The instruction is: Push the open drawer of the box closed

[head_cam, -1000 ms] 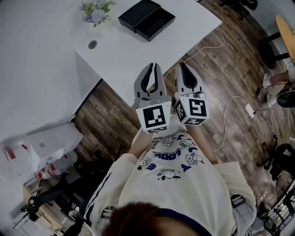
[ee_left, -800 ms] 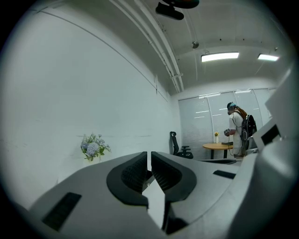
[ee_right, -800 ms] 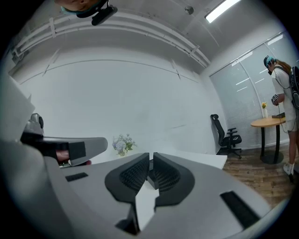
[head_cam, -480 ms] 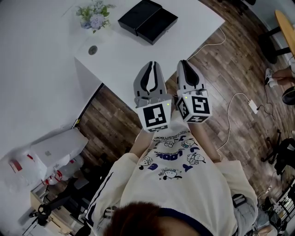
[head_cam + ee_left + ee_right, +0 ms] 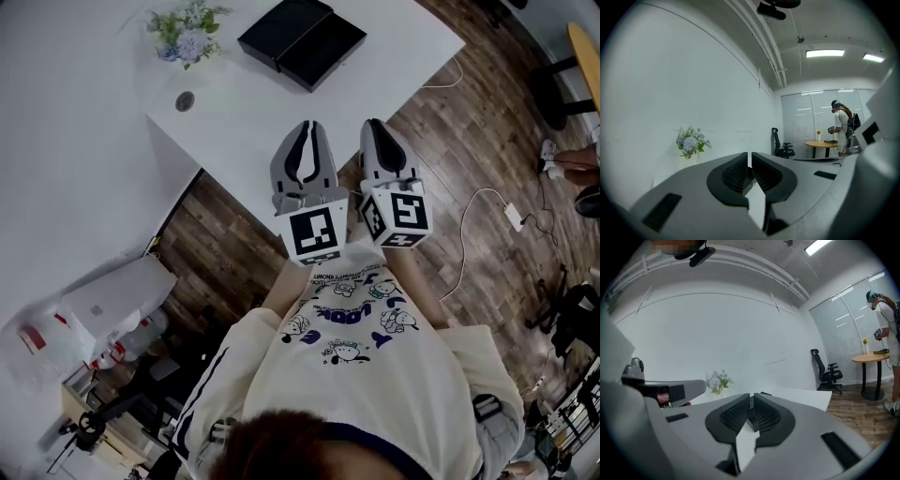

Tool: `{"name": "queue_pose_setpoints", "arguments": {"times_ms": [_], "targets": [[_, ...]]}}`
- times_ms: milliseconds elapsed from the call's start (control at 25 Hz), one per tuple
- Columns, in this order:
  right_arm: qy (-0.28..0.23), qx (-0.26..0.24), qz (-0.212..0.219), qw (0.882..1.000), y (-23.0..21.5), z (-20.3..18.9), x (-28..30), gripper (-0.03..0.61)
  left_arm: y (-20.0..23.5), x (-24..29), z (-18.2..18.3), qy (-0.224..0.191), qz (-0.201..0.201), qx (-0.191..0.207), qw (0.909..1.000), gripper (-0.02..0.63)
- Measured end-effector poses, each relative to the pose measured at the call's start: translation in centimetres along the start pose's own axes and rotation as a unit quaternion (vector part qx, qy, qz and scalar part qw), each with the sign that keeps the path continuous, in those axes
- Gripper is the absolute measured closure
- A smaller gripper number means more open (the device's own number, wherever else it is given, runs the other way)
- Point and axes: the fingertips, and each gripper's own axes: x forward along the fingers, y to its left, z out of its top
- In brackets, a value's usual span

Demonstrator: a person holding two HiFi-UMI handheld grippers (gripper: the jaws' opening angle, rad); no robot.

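At the table (image 5: 246, 111) edge: left gripper (image 5: 307, 131) & right gripper (image 5: 374, 127), fingers clenched empty; 1 black box (image 5: 300, 39) beyond.

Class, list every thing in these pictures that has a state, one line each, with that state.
Black rectangular box: open, its drawer slid partly out.
Left gripper: shut, holding nothing.
Right gripper: shut, holding nothing.
Small bunch of pale flowers: standing upright.
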Motion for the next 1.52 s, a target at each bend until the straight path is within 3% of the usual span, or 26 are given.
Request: {"name": "queue_pose_setpoints", "arguments": {"times_ms": [480,800,1520], "targets": [[0.024,-0.005,0.038,0.999,-4.5,0.4,5.6,0.535,-1.0,6.5,-0.4,0.009,0.044,-0.005,0.9990,0.581],[0.050,-0.010,0.090,0.995,-7.3,0.6,9.9,0.535,-2.0,11.1,-0.8,0.022,0.090,-0.008,0.9956,0.581],[0.106,-0.038,0.238,0.965,-10.1,1.1,17.9,0.534,-2.7,17.8,-1.6,0.048,0.233,-0.034,0.9706,0.581]]}}
